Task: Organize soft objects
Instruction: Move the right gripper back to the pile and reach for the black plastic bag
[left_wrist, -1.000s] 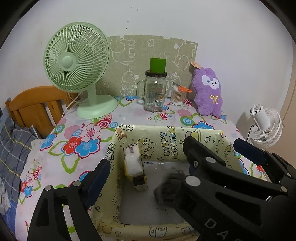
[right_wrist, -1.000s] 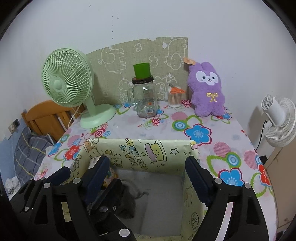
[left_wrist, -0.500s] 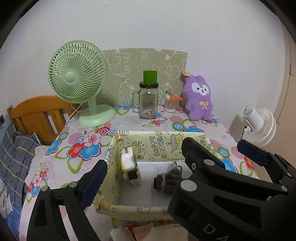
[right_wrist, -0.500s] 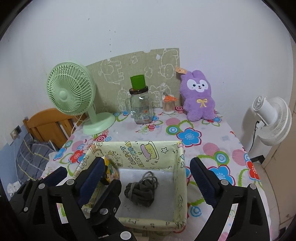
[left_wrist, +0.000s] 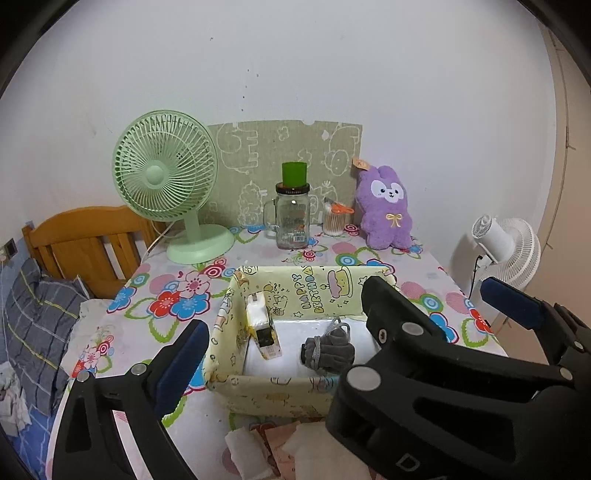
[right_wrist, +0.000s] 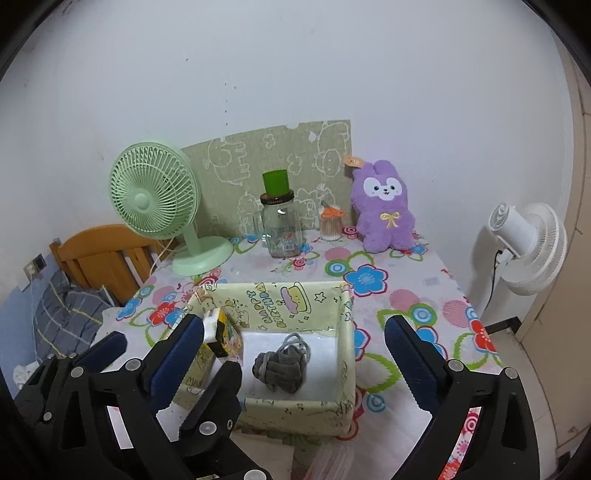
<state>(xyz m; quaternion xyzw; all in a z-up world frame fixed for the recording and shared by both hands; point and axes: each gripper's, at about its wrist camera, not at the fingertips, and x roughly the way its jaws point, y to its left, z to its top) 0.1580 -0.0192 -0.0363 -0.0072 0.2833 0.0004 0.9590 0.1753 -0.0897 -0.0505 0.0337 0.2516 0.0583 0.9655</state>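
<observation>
From your left wrist camera, your left claw (left_wrist: 280, 343) is spread wide and holds nothing, its blue-padded fingers (left_wrist: 181, 365) hanging over the near-left corner of the yellow fabric box (left_wrist: 280, 391); your right claw's black frame crosses in front at the right and hides part of the box; inside the box a grey drawstring pouch (left_wrist: 328, 350) lies bunched on the white floor, near the middle, and a white and yellow packet (left_wrist: 262, 328) leans tilted against the left wall; the box sits on the flowered tabletop (left_wrist: 166, 306), with crumpled white and pink things (left_wrist: 266, 454) just in front of it; farther back stand a green fan (left_wrist: 166, 181), a glass jar (left_wrist: 291, 218) with a green cup (left_wrist: 294, 173) on its lid, a cotton-swab jar (left_wrist: 335, 221) and a purple plush rabbit (left_wrist: 388, 206) upright against the wall. From your right wrist camera, your right claw (right_wrist: 295, 347) is likewise spread apart and empty, one finger at the box's left wall and the other outside its right wall; the pouch (right_wrist: 280, 365) rests on the box floor between them, touched by neither finger; the packet (right_wrist: 218, 332) stands by the left finger; a white fan (right_wrist: 528, 247) stands beyond the tabletop's right edge, and a wooden headboard (right_wrist: 99, 254) shows at the left.
</observation>
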